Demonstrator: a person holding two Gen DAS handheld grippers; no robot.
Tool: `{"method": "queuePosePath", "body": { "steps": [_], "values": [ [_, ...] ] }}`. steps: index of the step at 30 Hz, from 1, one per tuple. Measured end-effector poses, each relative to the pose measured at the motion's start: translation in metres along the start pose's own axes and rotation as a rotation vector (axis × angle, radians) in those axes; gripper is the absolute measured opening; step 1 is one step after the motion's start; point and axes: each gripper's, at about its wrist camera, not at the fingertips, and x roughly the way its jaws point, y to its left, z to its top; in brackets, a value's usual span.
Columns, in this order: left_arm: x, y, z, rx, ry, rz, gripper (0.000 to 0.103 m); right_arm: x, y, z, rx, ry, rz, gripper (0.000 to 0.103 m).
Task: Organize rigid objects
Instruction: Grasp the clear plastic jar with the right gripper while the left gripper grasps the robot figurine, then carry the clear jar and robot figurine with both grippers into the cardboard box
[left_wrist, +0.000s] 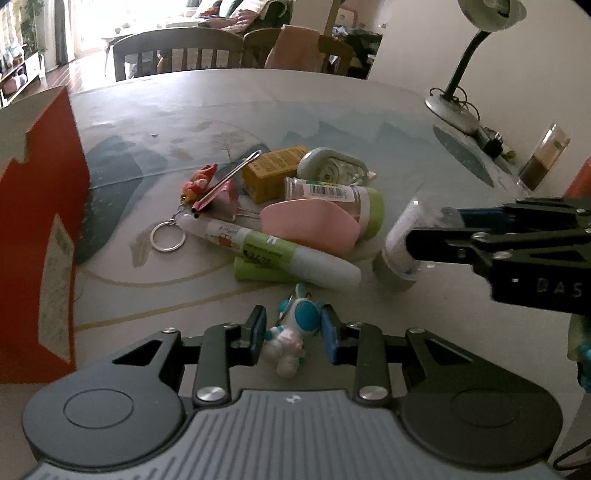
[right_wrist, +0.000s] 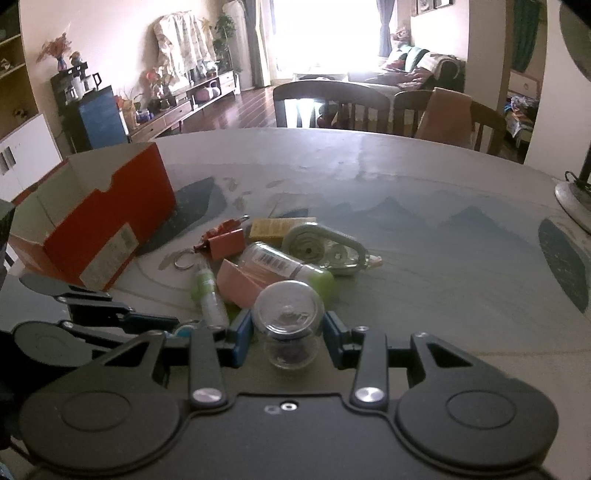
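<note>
Left hand-held gripper (left_wrist: 293, 334) clamped on toy (left_wrist: 290, 338) | right hand-held gripper (right_wrist: 288, 332) squeezing jar (right_wrist: 290, 325) | box (right_wrist: 110, 221) by desk's left edge looks empty | pile (left_wrist: 295, 218) mid-desk untouched, so barely started

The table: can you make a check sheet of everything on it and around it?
Surface: table with printed cover.
Job's things: red box, open; pile with white tube, pink scoop, yellow box.
Clutter: desk lamp.
Grippers: left gripper shut on toy figure; right gripper shut on clear jar.
Cables: lamp cord.
Surroundings: chairs, sofa.
</note>
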Motion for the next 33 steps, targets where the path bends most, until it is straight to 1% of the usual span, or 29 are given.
{"method": "queuePosePath", "body": {
  "steps": [8, 16, 25, 33],
  "values": [
    [-0.031, 0.012, -0.004, -0.041, -0.019, -0.02, 0.031, -0.032, 0.013, 0.001, 0.014, -0.015, 0.011, 0.04],
    [-0.079, 0.024, 0.007, -0.067, -0.091, -0.034, 0.031, -0.057, 0.043, 0.015, -0.01, -0.043, 0.03, 0.04],
    [-0.121, 0.051, 0.024, -0.098, -0.153, -0.001, 0.031, -0.072, 0.08, 0.038, -0.042, -0.086, 0.054, 0.04],
    [-0.15, 0.083, 0.034, -0.1, -0.195, 0.041, 0.031, -0.067, 0.114, 0.059, -0.074, -0.109, 0.078, 0.04]
  ]
}}
